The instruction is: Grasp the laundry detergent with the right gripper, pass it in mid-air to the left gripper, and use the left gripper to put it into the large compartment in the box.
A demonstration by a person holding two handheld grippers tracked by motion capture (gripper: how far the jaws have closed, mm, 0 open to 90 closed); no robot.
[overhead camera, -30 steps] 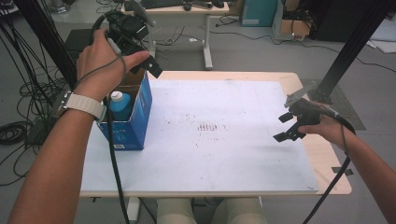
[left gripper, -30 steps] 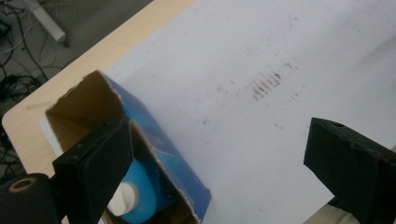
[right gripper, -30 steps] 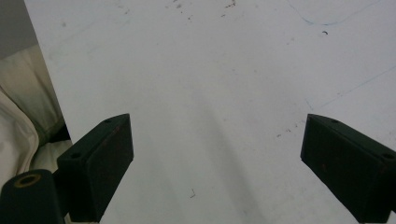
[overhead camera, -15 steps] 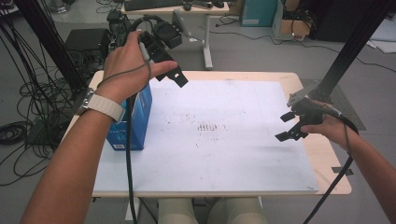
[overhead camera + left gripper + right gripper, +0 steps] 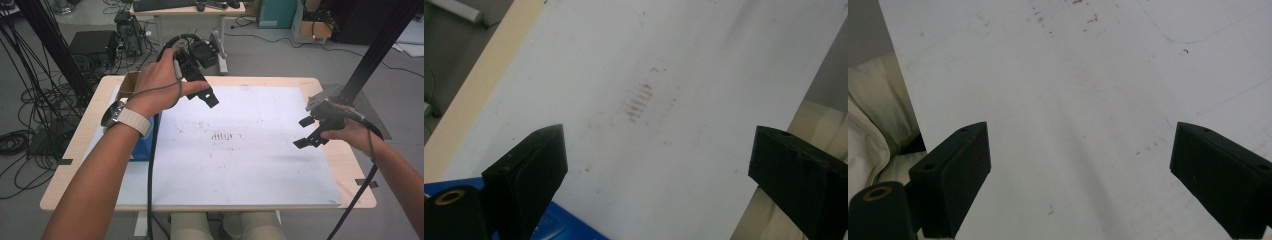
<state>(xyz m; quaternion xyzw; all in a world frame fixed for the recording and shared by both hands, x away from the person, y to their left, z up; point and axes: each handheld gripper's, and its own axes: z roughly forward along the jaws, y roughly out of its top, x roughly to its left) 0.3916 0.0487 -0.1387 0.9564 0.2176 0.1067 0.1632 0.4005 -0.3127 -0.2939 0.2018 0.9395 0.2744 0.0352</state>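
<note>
My left gripper [image 5: 202,96] hangs open and empty over the back left part of the white board [image 5: 250,165], just right of a blue box [image 5: 144,146]. In the left gripper view the jaws [image 5: 654,150] stand wide apart above the board, with a corner of the blue box [image 5: 561,225] at the bottom left. My right gripper [image 5: 306,132] hovers open near the board's right edge, also with nothing between its jaws. The right gripper view [image 5: 1080,150] looks down on bare, lightly stained board.
The board lies on a wooden table [image 5: 75,150]. A forearm hides most of the blue box; a brown cardboard flap [image 5: 131,82] shows behind it. Dark smudges [image 5: 222,135] mark the board's middle. Cables, a desk and black frame posts stand beyond the table.
My left hand has swung rightward and a little down, from above the blue box to over the board's back left. The right hand has stayed put.
</note>
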